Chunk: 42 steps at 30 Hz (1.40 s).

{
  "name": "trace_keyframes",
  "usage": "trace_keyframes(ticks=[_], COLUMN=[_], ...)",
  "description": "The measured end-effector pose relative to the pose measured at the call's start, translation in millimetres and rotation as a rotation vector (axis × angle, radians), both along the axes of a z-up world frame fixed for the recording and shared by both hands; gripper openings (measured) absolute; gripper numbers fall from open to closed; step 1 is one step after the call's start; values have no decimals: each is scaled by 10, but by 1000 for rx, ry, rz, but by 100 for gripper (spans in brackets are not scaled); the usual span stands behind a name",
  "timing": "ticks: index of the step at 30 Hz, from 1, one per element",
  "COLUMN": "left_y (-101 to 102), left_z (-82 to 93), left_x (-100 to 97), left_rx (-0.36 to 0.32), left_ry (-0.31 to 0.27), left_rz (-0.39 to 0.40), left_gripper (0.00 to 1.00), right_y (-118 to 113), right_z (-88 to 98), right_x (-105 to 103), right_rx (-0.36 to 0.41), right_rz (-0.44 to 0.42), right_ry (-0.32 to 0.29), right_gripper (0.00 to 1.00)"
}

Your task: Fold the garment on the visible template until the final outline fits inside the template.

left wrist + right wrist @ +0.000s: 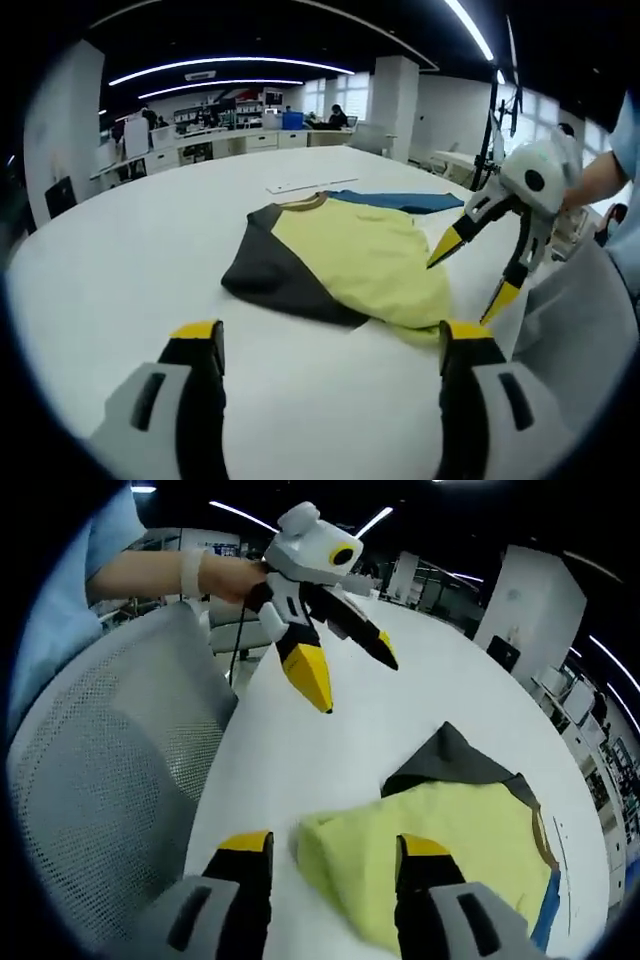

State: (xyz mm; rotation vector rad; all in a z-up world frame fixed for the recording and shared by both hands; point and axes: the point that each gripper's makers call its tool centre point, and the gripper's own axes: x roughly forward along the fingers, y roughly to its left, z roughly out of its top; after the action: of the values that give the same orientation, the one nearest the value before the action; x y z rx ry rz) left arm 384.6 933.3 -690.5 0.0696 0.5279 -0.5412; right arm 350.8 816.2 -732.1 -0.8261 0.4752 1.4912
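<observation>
step: mid-fold, shirt (350,260) lying partly folded on counter (150,250) | left hand-held gripper (330,345) gaping wide, empty | right hand-held gripper (335,852) hovering wide over hem | next: probably gripping hem, folding inward

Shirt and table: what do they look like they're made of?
The shirt looks like soft matte knit cloth, probably cotton: it drapes and creases in folds. The table looks like a hard, smooth white top, maybe laminate; faint light sheen, no grain visible.
</observation>
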Motion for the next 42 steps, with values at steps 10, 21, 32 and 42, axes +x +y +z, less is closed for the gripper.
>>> trace_keyframes(ticks=[10, 21, 32, 42], left_y=[20, -2, -51, -34], left_z=[-14, -42, -81, -87], left_x=[-18, -12, -35, -64], left_rx=[-13, -22, -29, -32], left_ry=[7, 13, 24, 32], left_rz=[8, 9, 3, 11], left_gripper=[86, 86, 85, 85], right_y=[16, 51, -2, -197], right_z=[-157, 75, 898, 1221], right_x=[77, 231, 964, 1679], right_rx=[-49, 36, 230, 276], right_rz=[6, -81, -279, -407], right_ry=[-62, -25, -33, -107], right_gripper=[17, 0, 0, 0])
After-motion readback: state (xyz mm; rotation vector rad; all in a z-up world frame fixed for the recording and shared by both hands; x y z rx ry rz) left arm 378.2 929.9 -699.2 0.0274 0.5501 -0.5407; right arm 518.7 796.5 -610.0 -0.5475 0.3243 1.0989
